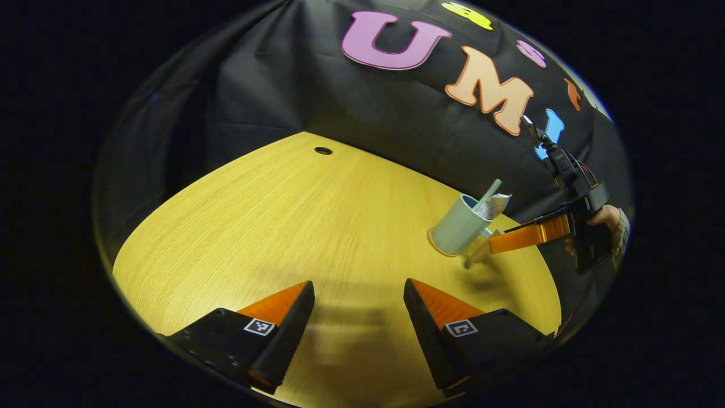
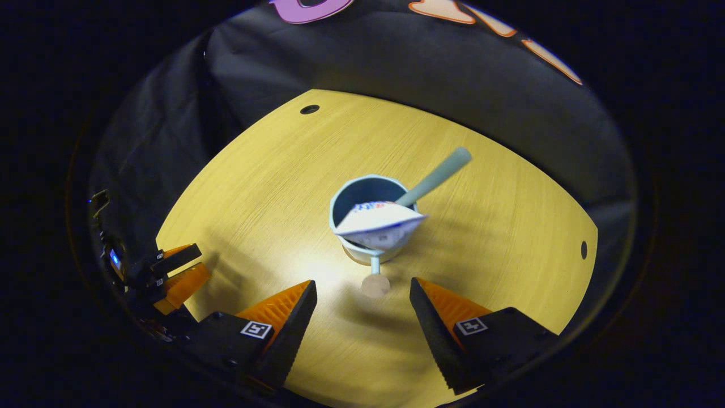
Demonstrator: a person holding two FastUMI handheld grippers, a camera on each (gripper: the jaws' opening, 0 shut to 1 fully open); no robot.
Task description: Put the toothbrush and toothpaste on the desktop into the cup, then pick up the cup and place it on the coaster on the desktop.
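A wooden table (image 1: 317,226) is seen with a small dark hole (image 1: 323,151) near its far edge. A pale cup (image 1: 457,228) stands at the right, with the toothbrush (image 1: 490,192) and the toothpaste (image 1: 494,205) sticking out of it. The left gripper (image 1: 358,309) is held wide open over bare wood. The right gripper (image 1: 498,238) is held by a hand (image 1: 607,218) just beside the cup

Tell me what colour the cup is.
Pale blue-green cup, inside and out; clearest in the right gripper view.
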